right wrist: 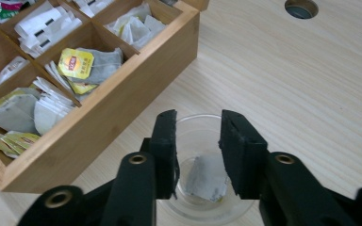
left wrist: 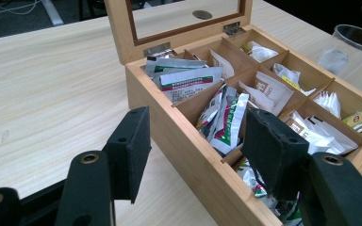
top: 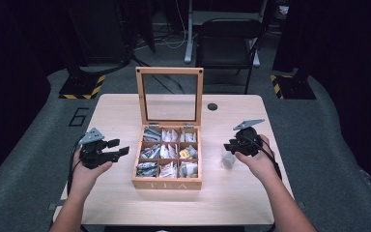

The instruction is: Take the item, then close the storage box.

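Observation:
A wooden tea box [top: 166,184] stands at the table's middle with its glass lid [top: 169,94] raised. Its compartments hold several packets and tea bags. My left gripper [top: 119,147] is open beside the box's left wall. In the left gripper view, the gripper [left wrist: 200,127] has its jaws spread wide over that wall [left wrist: 193,160] and green-and-white packets [left wrist: 226,117]. My right gripper [top: 230,145] hovers over a clear plastic cup [top: 228,160] right of the box. In the right gripper view, the gripper [right wrist: 198,120] stands open above the cup [right wrist: 202,132], where a tea bag [right wrist: 207,181] lies.
A round cable hole [top: 212,107] sits in the tabletop behind the box. A black chair [top: 227,34] stands beyond the table's far edge. Yellow-and-black striped bases [top: 82,87] flank the table on the floor. Bare wood [top: 116,111] lies left of the box.

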Demonstrator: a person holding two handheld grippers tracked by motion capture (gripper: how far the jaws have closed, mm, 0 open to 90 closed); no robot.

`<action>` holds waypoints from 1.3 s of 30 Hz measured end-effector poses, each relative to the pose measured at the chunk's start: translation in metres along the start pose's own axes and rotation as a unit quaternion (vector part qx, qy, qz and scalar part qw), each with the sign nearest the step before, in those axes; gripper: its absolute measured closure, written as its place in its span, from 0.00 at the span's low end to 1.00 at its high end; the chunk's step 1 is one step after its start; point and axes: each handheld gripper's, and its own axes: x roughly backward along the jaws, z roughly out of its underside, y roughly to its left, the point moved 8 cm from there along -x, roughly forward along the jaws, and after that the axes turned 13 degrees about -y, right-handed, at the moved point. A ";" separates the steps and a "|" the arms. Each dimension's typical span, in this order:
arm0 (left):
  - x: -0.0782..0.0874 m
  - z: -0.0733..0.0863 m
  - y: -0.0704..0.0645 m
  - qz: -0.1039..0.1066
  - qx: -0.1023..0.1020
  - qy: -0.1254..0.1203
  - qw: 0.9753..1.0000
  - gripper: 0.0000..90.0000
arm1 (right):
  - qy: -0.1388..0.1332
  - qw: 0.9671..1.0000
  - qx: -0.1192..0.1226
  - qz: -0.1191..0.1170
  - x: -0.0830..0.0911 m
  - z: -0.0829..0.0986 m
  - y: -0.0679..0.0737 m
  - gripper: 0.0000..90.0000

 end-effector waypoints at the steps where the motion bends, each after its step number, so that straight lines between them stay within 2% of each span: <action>1: 0.000 0.000 0.000 -0.001 0.000 0.000 1.000 0.47 | 0.001 1.000 -0.001 -0.004 0.000 -0.001 0.002 0.69; 2: 0.000 0.000 0.000 -0.001 0.003 -0.001 1.000 0.47 | -0.003 1.000 -0.006 -0.001 -0.001 -0.002 0.003 0.68; 6: 0.001 0.000 0.001 -0.002 0.003 -0.002 1.000 0.46 | -0.013 1.000 0.003 -0.008 -0.002 -0.007 0.009 0.63; 7: 0.001 0.001 0.001 -0.003 0.004 -0.002 1.000 0.46 | -0.016 1.000 -0.003 -0.010 -0.003 -0.009 0.012 0.62; 9: 0.002 0.001 0.001 -0.003 0.005 -0.003 1.000 0.46 | -0.022 1.000 0.007 -0.015 -0.004 -0.013 0.014 0.62; 14: 0.003 0.001 0.002 -0.003 0.005 -0.001 1.000 0.46 | -0.031 0.999 0.012 -0.021 -0.008 -0.024 0.017 0.62; 21: 0.004 0.002 0.004 -0.003 0.004 0.000 1.000 0.46 | -0.035 0.999 0.014 -0.027 -0.012 -0.036 0.022 0.62; 30: 0.004 0.002 0.004 -0.003 0.008 -0.003 1.000 0.46 | -0.036 0.998 0.032 -0.031 -0.017 -0.047 0.029 0.62; 34: 0.004 0.002 0.004 -0.003 0.008 -0.003 1.000 0.46 | -0.035 0.998 0.036 -0.032 -0.019 -0.052 0.029 0.62; 39: 0.003 0.003 0.004 -0.002 0.008 -0.001 1.000 0.46 | -0.040 0.998 0.029 -0.032 -0.025 -0.060 0.025 0.61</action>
